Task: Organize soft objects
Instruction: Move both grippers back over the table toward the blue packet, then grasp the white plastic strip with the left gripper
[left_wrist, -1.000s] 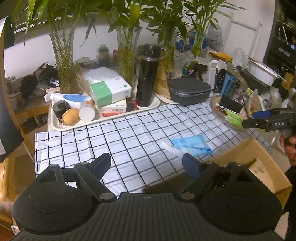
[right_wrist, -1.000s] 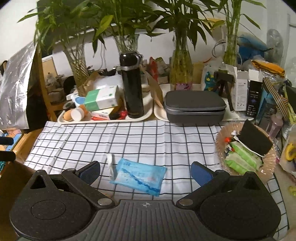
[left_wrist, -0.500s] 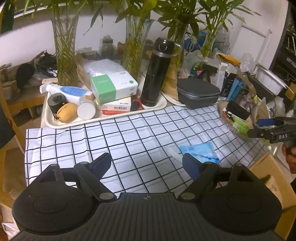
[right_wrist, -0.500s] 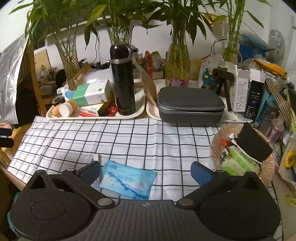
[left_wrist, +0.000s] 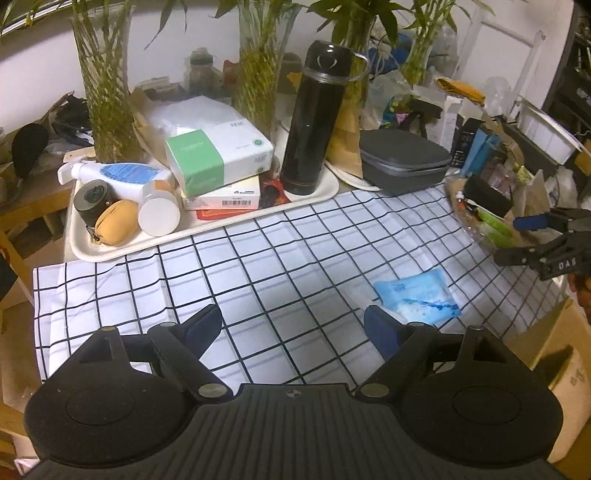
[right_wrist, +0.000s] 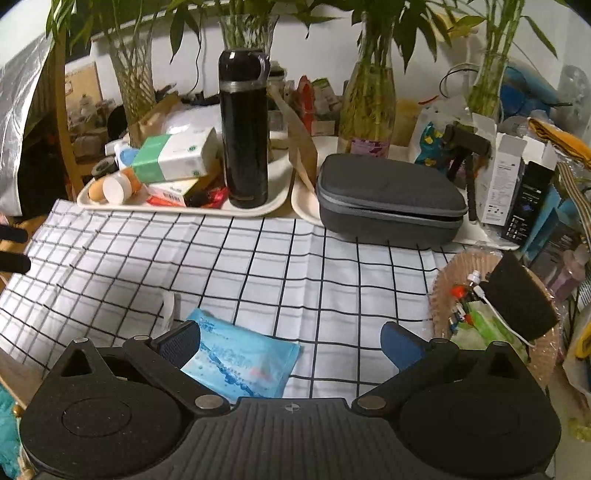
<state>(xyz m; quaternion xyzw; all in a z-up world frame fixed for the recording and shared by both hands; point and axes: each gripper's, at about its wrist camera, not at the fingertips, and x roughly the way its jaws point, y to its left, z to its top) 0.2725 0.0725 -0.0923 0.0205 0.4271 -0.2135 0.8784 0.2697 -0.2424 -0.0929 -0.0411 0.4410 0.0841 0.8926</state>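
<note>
Blue soft pack (right_wrist: 240, 363) flat on checked cloth (right_wrist: 258, 266), near table edge; now lower in view, right claw (right_wrist: 291, 341) closer over it, jaws apart, empty. Left claw (left_wrist: 293, 326) also nearer, jaws apart. Grasp looks imminent

left gripper (left_wrist: 293, 325) jaws wide apart, empty; right gripper (right_wrist: 291, 341) likewise, angled down.

Blue packet (right_wrist: 240, 363) on black-checked white cloth (right_wrist: 258, 266).
</note>
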